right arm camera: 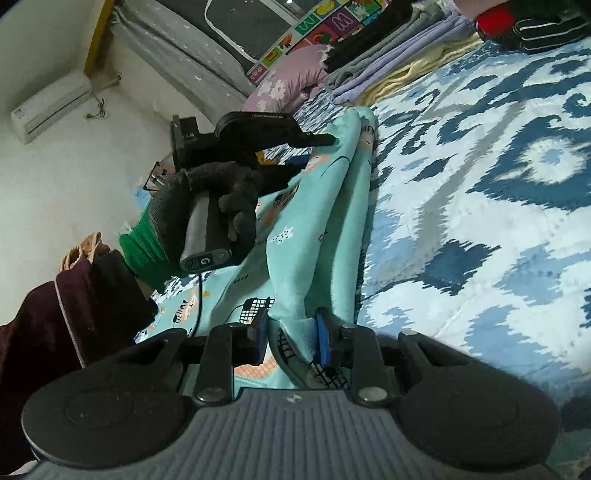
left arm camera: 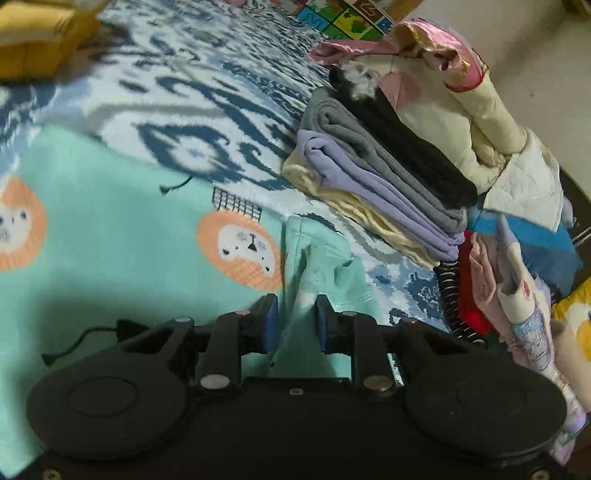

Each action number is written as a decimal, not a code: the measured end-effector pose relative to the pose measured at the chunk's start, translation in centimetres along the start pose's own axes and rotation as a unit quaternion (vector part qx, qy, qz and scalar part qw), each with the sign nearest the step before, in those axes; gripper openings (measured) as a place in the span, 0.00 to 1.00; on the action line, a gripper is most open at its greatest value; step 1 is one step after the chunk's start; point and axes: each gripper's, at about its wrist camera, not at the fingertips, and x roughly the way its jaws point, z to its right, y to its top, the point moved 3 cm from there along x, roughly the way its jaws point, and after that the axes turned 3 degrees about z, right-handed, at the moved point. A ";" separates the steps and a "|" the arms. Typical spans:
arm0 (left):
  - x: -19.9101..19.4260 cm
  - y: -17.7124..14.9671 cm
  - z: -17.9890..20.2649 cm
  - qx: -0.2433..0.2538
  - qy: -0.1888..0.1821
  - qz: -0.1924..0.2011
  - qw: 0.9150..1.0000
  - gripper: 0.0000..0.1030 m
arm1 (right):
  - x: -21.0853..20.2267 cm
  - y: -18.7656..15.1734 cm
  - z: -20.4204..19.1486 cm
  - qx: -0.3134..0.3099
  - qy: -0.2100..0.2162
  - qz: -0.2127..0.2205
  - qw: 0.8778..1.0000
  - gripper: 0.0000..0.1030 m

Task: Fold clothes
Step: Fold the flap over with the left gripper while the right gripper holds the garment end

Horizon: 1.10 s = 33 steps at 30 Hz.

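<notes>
A mint-green garment with orange lion prints (left arm camera: 110,236) lies on the blue-and-white patterned bedspread (left arm camera: 177,96). My left gripper (left arm camera: 295,321) has a raised fold of the garment between its blue pads. In the right wrist view my right gripper (right arm camera: 291,336) is shut on another bunched edge of the same garment (right arm camera: 321,221), which stretches taut away towards the left gripper (right arm camera: 314,144), held by a gloved hand (right arm camera: 221,206).
A stack of folded clothes in black, grey, lilac and cream (left arm camera: 388,177) sits at the right on the bed. Behind it lie a pink-and-cream quilt (left arm camera: 454,74) and loose clothes (left arm camera: 517,288). A yellow cushion (left arm camera: 33,33) is far left. A wall air conditioner (right arm camera: 48,107) is on the left.
</notes>
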 end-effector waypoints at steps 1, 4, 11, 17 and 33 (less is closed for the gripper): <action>-0.1 0.0 -0.3 -0.015 -0.011 0.001 1.000 0.19 | 0.0 0.0 0.0 0.000 0.000 0.000 1.000 0.27; -1.1 0.2 -1.6 -0.052 -0.025 0.013 0.998 0.20 | 0.0 0.2 0.1 0.004 0.001 -0.001 1.000 0.27; 0.1 -0.4 -1.7 -0.052 -0.023 -0.006 0.998 0.06 | 0.1 0.2 0.1 0.005 0.001 0.000 1.000 0.26; -3.0 0.5 0.2 -0.015 -0.039 0.059 0.997 0.05 | 0.0 0.1 0.2 0.012 0.003 0.001 1.000 0.26; -3.3 -0.8 -2.1 0.022 -0.010 0.025 0.999 0.22 | 0.1 0.0 0.4 0.019 0.003 0.002 1.000 0.26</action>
